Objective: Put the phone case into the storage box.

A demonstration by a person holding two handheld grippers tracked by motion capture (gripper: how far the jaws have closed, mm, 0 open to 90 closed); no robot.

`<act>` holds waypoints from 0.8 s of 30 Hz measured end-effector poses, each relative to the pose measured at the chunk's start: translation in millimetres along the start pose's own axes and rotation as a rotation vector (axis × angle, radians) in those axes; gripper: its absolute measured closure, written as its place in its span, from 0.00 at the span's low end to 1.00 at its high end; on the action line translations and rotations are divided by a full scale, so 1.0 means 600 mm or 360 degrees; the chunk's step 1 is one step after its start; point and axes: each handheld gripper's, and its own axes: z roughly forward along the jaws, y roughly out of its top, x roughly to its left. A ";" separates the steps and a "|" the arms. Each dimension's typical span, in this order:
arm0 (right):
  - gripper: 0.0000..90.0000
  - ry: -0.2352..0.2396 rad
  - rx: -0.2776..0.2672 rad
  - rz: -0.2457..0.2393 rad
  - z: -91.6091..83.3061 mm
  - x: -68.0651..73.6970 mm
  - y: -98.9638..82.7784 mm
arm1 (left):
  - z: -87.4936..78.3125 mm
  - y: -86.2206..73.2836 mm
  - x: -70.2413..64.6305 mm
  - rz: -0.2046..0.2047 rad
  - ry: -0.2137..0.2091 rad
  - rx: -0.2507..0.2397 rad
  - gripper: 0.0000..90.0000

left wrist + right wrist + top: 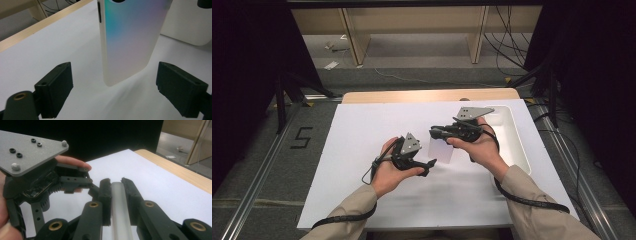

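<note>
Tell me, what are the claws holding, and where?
The right claw pinches the white phone case by its thin edge. The left claw is open around its lower end, holding nothing.

My phone case (130, 42) runs off the top edge in my left gripper view, camera hole clipped. In my right gripper view it's (120, 207) just a pale edge, the rest hidden between my jaws. From above, it's (441, 149) small and washed out.

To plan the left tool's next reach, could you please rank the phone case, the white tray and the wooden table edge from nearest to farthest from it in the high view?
From the left tool:
1. Phone case, just beside its tip, held upright by the right tool.
2. White tray, farther right.
3. Wooden table edge, at the far side.
</note>
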 end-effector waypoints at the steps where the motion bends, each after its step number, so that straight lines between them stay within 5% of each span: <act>1: 0.89 0.0005 0.0002 -0.0009 0.000 0.000 0.000 | 0.000 0.000 0.000 0.0002 -0.0003 0.0001 0.16; 24: 0.89 0.0096 0.0058 -0.0043 0.003 0.004 0.003 | 0.005 -0.007 0.002 -0.0018 -0.0011 0.0043 0.17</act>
